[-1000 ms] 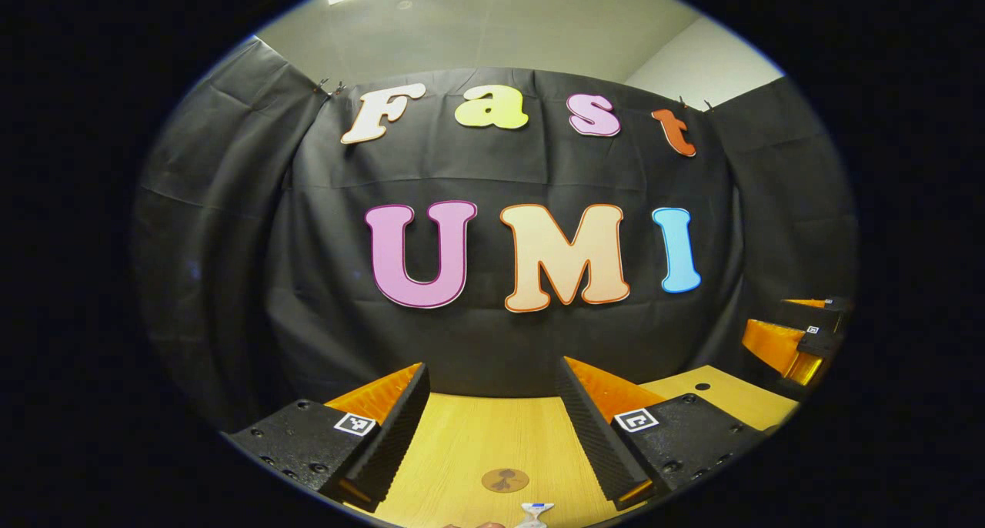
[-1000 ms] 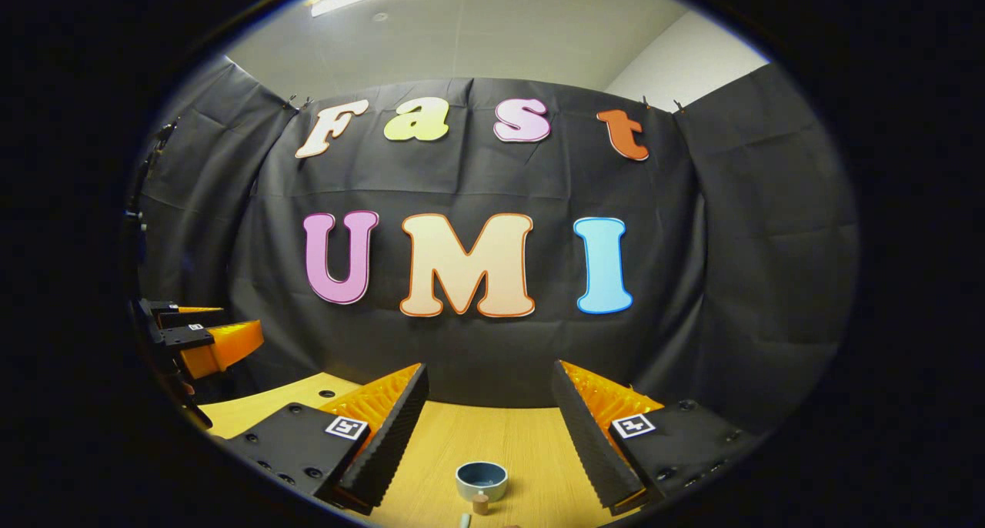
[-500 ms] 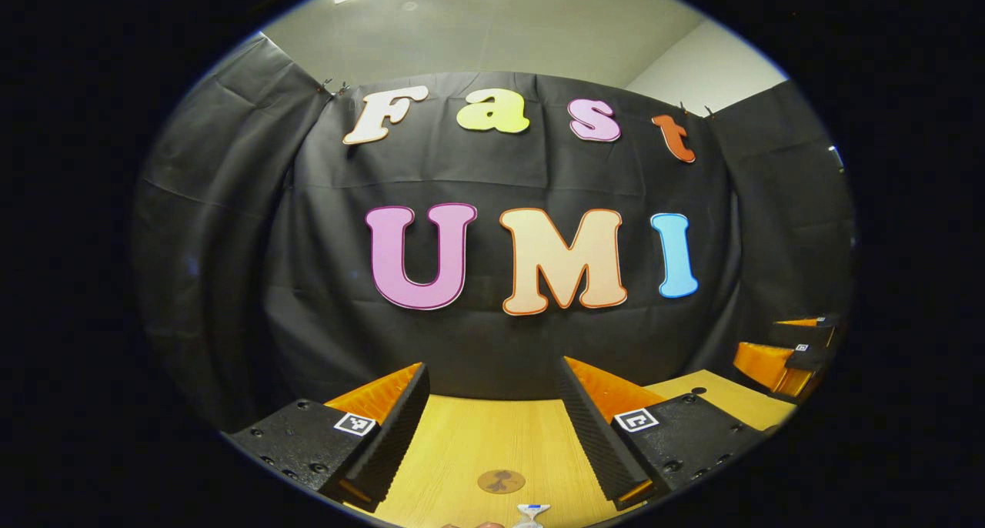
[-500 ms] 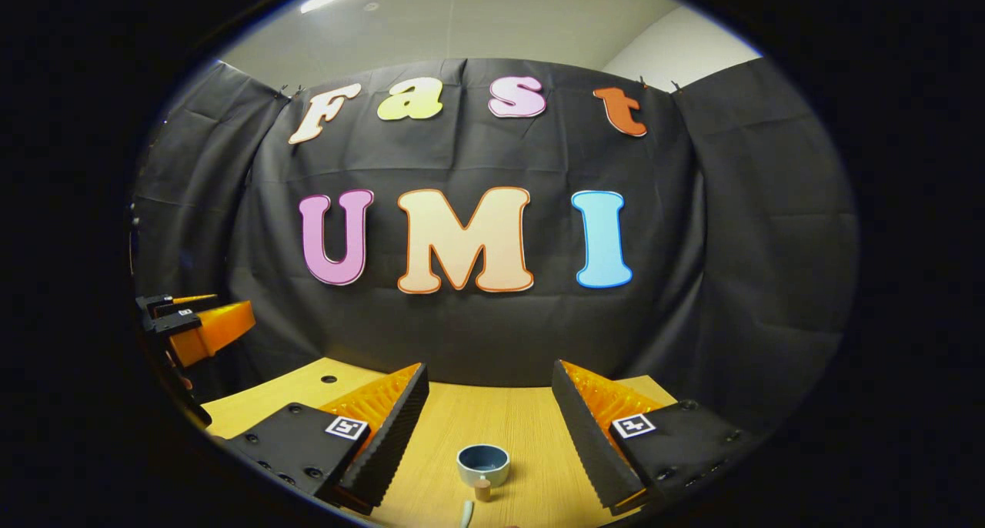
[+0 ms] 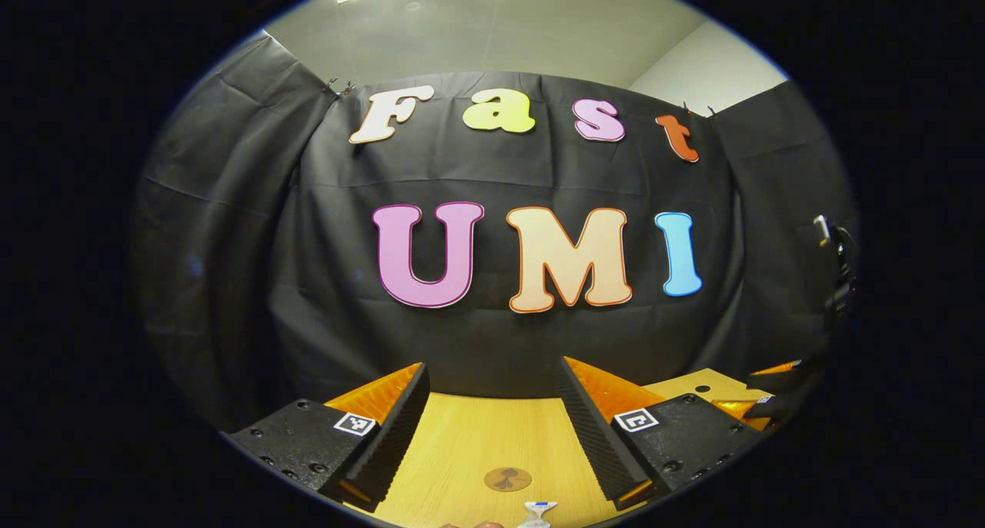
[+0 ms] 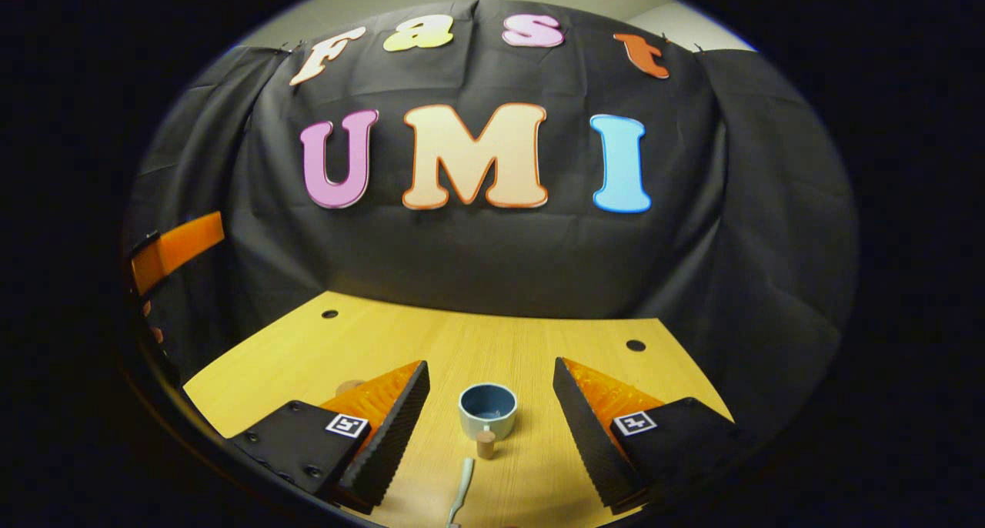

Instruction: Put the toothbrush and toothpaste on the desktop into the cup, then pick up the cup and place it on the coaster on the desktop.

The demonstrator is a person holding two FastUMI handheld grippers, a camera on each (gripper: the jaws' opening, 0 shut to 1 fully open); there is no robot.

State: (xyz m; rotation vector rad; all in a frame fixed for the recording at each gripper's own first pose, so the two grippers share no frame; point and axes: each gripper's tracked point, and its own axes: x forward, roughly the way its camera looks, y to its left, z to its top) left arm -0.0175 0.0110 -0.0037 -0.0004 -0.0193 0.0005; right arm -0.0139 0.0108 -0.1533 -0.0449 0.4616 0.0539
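1. Wood-grain yellow is the surface of your desk (image 6: 539, 343), with two small dark round holes near its far edge, in front of the black cloth wall (image 6: 477, 258).
2. Your right hand-held gripper (image 6: 491, 416) is spread wide with nothing between its fingers; the cup sits on the desk in the gap ahead of them, touching neither.
3. Look at the cup (image 6: 487, 409): it is short and round, pale on the outside with a blue-grey inside, standing upright with its mouth open to the top.
4. A small tan stub (image 6: 485, 443) like a cork stands just in front of the cup, on your side; whether it touches the cup you cannot tell.
5. The toothbrush (image 6: 460, 493) is a slim pale stick lying on the desk nearer you than the cup, running toward the lower edge of the right gripper view.
6. Your left hand-held gripper (image 5: 492, 416) is also wide apart and holds nothing.
7. Between its fingers, flat on the desk, lies the coaster (image 5: 507, 479), a thin brown disc with a darker mark on it.
8. Just nearer you than the coaster is the white crimped end of the toothpaste (image 5: 537, 512), with a bit of blue on it.
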